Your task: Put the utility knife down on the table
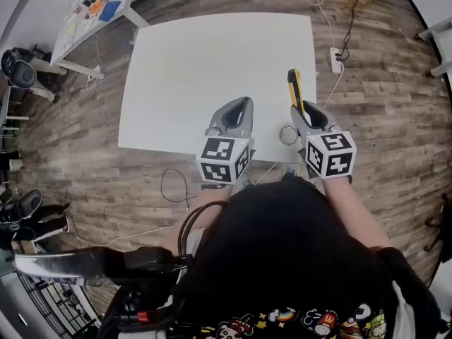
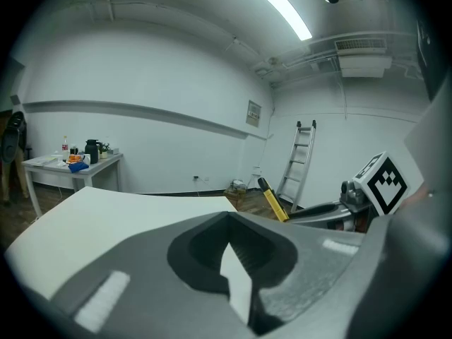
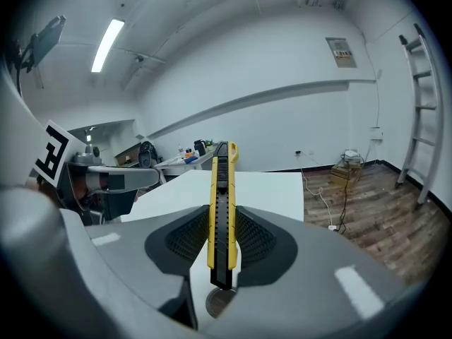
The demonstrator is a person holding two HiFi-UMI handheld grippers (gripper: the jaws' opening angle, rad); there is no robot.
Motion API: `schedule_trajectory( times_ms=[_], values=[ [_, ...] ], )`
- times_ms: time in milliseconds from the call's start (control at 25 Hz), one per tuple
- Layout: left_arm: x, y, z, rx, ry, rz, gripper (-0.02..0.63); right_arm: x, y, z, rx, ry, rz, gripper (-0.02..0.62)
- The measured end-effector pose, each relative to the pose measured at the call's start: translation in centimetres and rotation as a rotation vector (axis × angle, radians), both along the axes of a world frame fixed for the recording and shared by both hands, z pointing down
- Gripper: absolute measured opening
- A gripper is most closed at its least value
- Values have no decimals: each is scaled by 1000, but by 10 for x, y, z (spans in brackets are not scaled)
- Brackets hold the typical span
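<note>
White table [image 1: 191, 69] fills centre of head view, near edge at person's body. Left gripper [image 2: 227, 221] over near edge, jaws pressed together, nothing between. Right gripper [image 3: 220, 242] beside it, jaws pinching yellow utility knife [image 3: 221, 203] at rear end; knife points away over table's right part. Step, as judged: knife held, not yet set down. Next move: lower until body lies on tabletop, then spread jaws.

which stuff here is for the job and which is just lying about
Job: knife, right claw gripping it, table.
Lying about: ring, left claw (shut, empty), side table, ladder, power strip.
</note>
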State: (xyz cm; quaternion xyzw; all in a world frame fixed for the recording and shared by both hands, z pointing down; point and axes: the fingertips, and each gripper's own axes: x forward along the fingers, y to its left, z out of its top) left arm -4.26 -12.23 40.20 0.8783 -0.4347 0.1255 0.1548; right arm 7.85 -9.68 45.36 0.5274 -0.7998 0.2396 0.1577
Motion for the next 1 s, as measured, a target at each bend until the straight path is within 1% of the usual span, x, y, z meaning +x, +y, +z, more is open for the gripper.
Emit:
schedule_trajectory(
  times_ms=[200,400,640,880,1000],
  values=[
    [0,0,4,-7,-11,-3,1,5,-18,10,20,53,-22,139],
    [-10,4,9,-21,-18,-37,1,0,-43,30,21,107,-53,138],
    [-20,1,17,-50,-23,-91,0,-9,-81,66,-34,168,-116,140],
    [-37,1,22,-69,-17,-142,0,-22,-108,114,-140,227,-168,140],
    [-45,-1,25,-75,-14,-165,2,-30,-117,128,-166,254,-198,140]
  ],
)
